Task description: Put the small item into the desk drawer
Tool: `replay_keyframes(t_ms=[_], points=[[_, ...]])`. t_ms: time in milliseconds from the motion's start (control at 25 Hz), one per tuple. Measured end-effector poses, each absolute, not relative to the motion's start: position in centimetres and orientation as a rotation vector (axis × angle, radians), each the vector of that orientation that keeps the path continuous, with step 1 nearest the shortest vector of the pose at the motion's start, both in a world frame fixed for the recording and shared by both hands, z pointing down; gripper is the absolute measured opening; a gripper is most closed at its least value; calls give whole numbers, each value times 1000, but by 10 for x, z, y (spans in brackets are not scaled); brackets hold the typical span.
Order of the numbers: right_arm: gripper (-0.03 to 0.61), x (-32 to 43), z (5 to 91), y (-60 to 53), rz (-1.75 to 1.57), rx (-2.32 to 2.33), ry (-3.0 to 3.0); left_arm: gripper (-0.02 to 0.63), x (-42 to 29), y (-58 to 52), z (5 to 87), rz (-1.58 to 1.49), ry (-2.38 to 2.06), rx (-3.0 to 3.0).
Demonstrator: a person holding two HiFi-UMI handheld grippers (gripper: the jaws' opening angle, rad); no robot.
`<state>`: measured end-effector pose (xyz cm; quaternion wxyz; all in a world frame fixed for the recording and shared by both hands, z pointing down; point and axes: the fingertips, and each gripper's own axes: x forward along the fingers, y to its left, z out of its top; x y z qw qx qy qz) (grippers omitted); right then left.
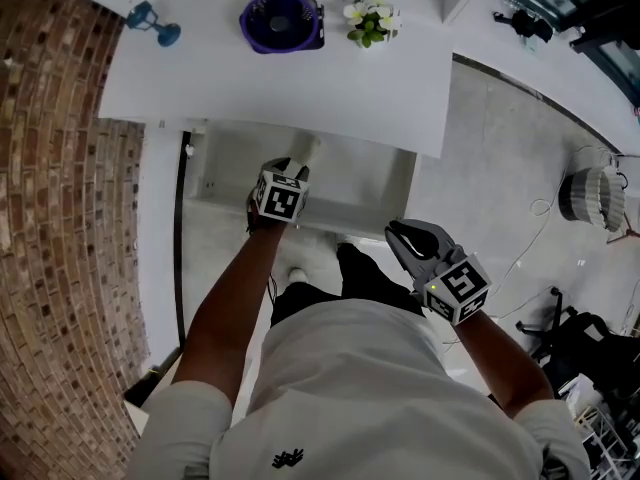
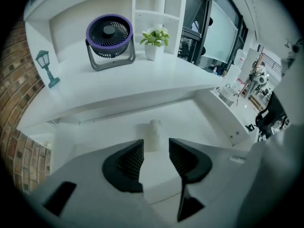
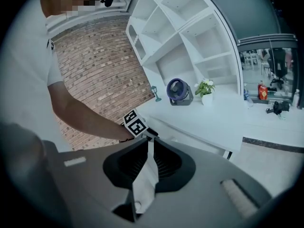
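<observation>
1. Black ribbed pads (image 2: 133,163) of the left gripper (image 2: 156,146) stand well apart, and nothing is held between them.
2. Seen through that gap, in the left gripper view, the small white item (image 2: 154,127) lies on the floor of the open drawer (image 1: 225,163), beyond the jaw tips and clear of both.
3. The head view shows this gripper, topped by its marker cube (image 1: 282,196), hanging over the middle of the drawer and pointing steeply down into it.
4. The right gripper (image 3: 149,144) has its jaws drawn together to a thin slit, with nothing caught in them.
5. It is held to the person's right, at about waist level, outside the drawer and near its front right corner.
6. The drawer is white and is pulled out from under the white desk (image 1: 300,78) toward the person.
7. On the desk top, along the back, stand a blue lamp figurine (image 1: 153,22) at the left, a purple fan (image 1: 281,18) in the middle and a small potted plant (image 1: 370,21) just right of the fan.
8. A brick wall (image 1: 60,218) runs along the left side of the desk, white open shelving (image 3: 180,27) rises behind it, and grey floor (image 1: 500,168) spreads to the right.
</observation>
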<state>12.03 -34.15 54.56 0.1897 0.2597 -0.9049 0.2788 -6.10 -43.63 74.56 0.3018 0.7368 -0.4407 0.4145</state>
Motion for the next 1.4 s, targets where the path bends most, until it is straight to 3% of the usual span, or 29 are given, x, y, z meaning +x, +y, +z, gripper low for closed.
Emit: replay_keyframes(t_ms=[800, 1400], points=[[46, 32, 520, -291, 643, 588, -2617, 140, -129, -333, 631, 856, -1275, 2028], [34, -37, 504, -211, 560, 602, -2625, 6, -162, -218, 539, 570, -1205, 2197]])
